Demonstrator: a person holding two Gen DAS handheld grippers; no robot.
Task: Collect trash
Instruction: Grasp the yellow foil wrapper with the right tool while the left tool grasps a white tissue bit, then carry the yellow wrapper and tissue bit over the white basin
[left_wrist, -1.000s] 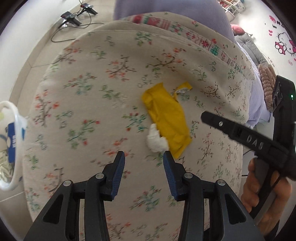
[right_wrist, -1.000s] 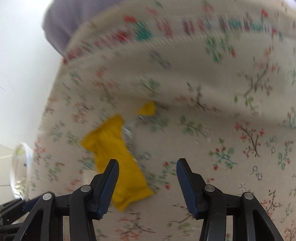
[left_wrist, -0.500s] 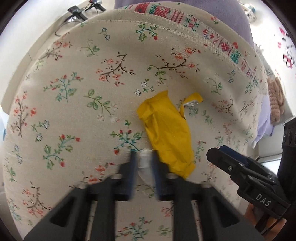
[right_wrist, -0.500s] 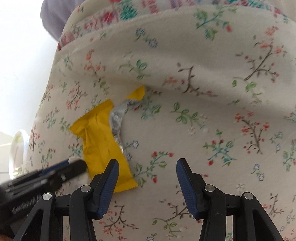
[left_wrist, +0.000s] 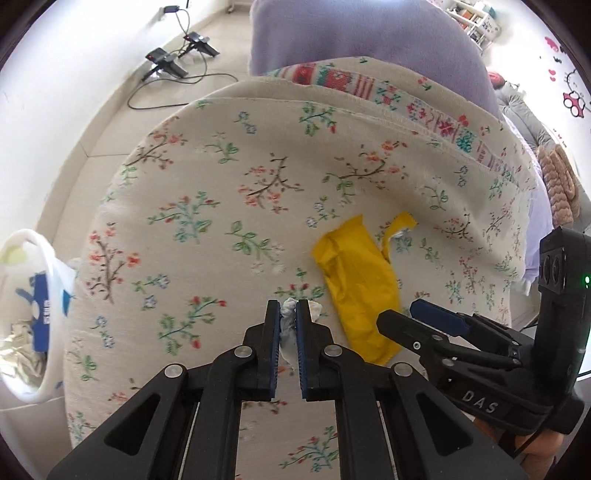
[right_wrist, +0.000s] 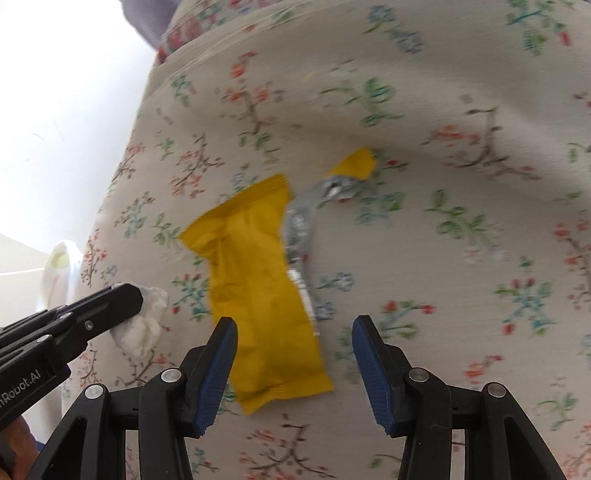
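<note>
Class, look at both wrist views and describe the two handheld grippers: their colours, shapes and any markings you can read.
Both are black plastic tools with angular, cut-out linkage arms, silver rivets and two fingers lined with ribbed blue pads. The left gripper carries partly cut-off white lettering in the right wrist view. The right gripper is marked "DAS" in white, and its body shows a small green light. No sleeves are visible.

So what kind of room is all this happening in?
Most likely a bedroom or living room in a home. The trash lies on a soft floral cushion with a lilac blanket behind it, cartoon stickers dot the wall, and a white trash bag hangs open beside the cushion.
</note>
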